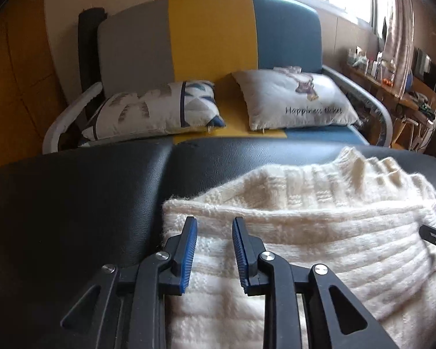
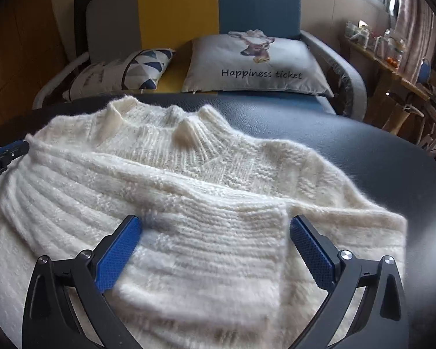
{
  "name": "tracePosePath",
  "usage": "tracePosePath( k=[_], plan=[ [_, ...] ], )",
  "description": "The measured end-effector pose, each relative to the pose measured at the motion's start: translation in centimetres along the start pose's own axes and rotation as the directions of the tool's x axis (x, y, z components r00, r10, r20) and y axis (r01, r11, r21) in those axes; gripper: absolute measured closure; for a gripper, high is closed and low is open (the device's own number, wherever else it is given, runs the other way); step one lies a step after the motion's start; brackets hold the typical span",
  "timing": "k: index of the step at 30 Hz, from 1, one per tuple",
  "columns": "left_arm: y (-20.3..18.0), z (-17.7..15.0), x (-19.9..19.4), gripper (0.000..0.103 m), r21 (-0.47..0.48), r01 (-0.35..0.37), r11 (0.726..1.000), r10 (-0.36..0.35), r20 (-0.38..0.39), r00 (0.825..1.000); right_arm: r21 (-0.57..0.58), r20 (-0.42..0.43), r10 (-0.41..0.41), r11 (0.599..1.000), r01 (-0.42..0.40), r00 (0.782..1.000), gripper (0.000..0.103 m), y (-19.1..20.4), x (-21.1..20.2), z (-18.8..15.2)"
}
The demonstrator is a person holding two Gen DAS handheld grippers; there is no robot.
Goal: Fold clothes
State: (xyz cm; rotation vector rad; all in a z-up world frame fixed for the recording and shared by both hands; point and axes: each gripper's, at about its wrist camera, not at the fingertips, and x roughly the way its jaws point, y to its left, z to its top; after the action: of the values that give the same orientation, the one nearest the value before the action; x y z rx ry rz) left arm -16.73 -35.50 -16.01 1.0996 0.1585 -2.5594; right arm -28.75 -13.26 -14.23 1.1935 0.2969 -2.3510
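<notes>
A cream knitted sweater (image 2: 165,174) lies flat on a black padded surface (image 2: 348,145), collar (image 2: 206,142) at the far side. One sleeve is folded across the body, and its cuff (image 2: 264,232) ends between my right gripper's fingers. My right gripper (image 2: 215,226) hangs wide open just above that cuff, holding nothing. In the left wrist view my left gripper (image 1: 213,226) sits over the sweater's (image 1: 319,226) near-left corner, its jaws narrowly apart with flat knit showing between them. The left gripper (image 2: 17,148) also shows at the sweater's left edge.
Behind the black surface (image 1: 72,203) stands a grey, yellow and blue sofa (image 1: 212,29) with a patterned pillow (image 1: 160,107) and a "Happiness ticket" pillow (image 2: 255,67). A cluttered wooden shelf (image 2: 392,64) runs along the right wall under a window.
</notes>
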Motion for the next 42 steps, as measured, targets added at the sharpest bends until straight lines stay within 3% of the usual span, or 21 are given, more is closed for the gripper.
tracePosePath(
  k=[6, 9, 13, 19, 23, 26, 29, 30, 33, 36, 42],
  plan=[
    [-0.3, -0.6, -0.3, 0.075, 0.026, -0.007, 1.0, 0.007, -0.011, 1.0, -0.051, 0.017, 0.024, 0.998, -0.023, 1.0, 0.0, 2.2, -3.2, -1.4],
    [-0.1, -1.1, 0.7, 0.073, 0.024, -0.019, 1.0, 0.02, -0.041, 0.999, -0.044, -0.027, 0.02, 0.999, -0.021, 0.999, 0.0, 2.4, -1.8, -2.6],
    [0.0, -1.5, 0.8, 0.073, 0.017, -0.031, 0.999, 0.032, -0.069, 0.997, 0.017, -0.005, 0.052, 0.999, -0.052, 0.999, 0.0, 1.4, -1.2, -3.0],
    [-0.2, -4.6, -4.7, 0.073, -0.001, 0.023, 1.0, -0.023, -0.046, 0.999, 0.012, -0.01, 0.026, 1.0, -0.026, 1.0, 0.0, 1.9, -3.8, -3.6],
    [-0.6, -9.0, -7.3, 0.073, -0.008, 0.058, 0.998, -0.059, -0.088, 0.994, -0.004, -0.027, 0.073, 0.997, -0.073, 0.997, 0.0, 3.0, -7.0, -6.8],
    [-0.6, -12.0, -7.9, 0.072, -0.001, 0.041, 0.999, -0.041, -0.096, 0.995, -0.008, -0.054, 0.084, 0.996, -0.084, 0.995, 0.0, 3.6, -8.6, -10.1],
    [-0.4, -12.7, -8.2, 0.071, -0.016, 0.043, 0.999, -0.044, -0.073, 0.996, 0.0, -0.11, 0.059, 0.998, -0.059, 0.992, 0.0, 3.6, -8.8, -13.7],
    [-0.5, -12.6, -8.1, 0.07, -0.017, 0.041, 0.999, -0.042, -0.076, 0.996, -0.02, -0.077, 0.039, 0.999, -0.041, 0.996, 0.0, 3.7, -9.1, -14.7],
    [-0.9, -12.2, -8.1, 0.07, 0.002, 0.02, 1.0, -0.019, -0.088, 0.996, -0.007, -0.033, 0.049, 0.999, -0.049, 0.998, 0.0, 3.4, -9.2, -15.5],
    [-0.8, -12.5, -9.9, 0.07, -0.022, 0.053, 0.998, -0.055, -0.097, 0.994, -0.01, -0.066, 0.023, 1.0, -0.023, 0.998, 0.0, 3.7, -9.4, -15.2],
    [-1.1, -17.3, -15.0, 0.069, 0.034, 0.073, 0.997, -0.069, -0.087, 0.994, -0.036, -0.038, 0.079, 0.996, -0.08, 0.996, 0.0, 4.0, -14.2, -17.5]
  ],
)
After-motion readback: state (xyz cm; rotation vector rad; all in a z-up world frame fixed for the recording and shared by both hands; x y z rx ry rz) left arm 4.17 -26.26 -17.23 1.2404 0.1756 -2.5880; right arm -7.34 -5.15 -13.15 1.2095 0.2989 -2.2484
